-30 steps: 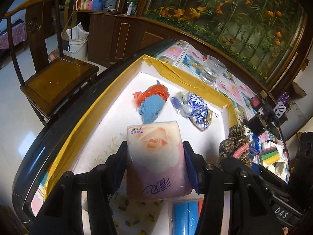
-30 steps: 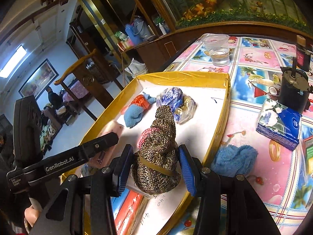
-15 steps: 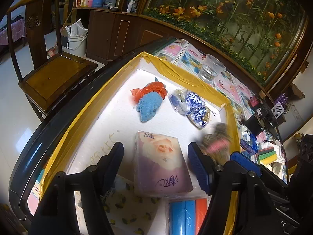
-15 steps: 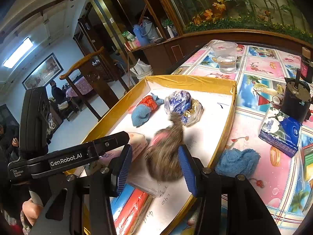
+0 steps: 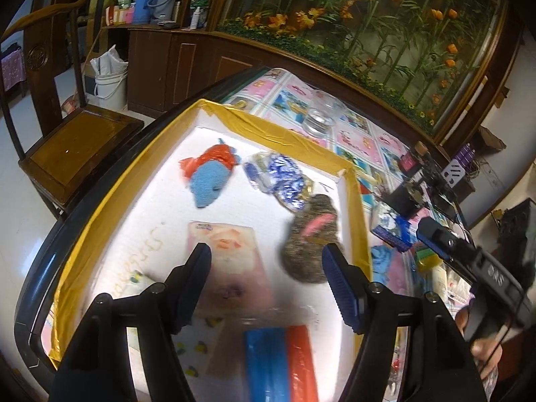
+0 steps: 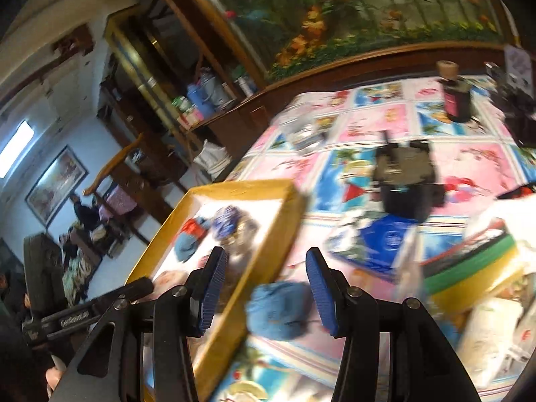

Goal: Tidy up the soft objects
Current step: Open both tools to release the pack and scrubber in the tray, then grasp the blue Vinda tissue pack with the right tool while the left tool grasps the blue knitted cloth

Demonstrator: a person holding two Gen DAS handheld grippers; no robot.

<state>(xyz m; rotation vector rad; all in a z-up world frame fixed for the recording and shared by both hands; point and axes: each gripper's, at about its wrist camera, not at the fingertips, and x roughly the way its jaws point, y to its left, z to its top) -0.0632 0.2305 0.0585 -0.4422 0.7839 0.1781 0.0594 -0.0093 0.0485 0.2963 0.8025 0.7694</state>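
- Both grippers are open: the left gripper (image 5: 266,279) holds nothing, and its jaws have just been opening.
- Right gripper (image 6: 266,289) is empty above the blue knit ball (image 6: 278,311), just outside the yellow tray (image 6: 268,248).
- Go down slowly, squeeze its middle softly.

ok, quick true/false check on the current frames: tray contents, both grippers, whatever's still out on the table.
1. The pink tissue pack lies in the yellow-rimmed tray. True.
2. The left gripper is clamped on the tissue pack. False: its jaws have just been opening and stand clear of it.
3. The brown knitted hat is in the right gripper. False: it lies in the tray.
4. A blue knitted item lies on the tablecloth outside the tray. True.
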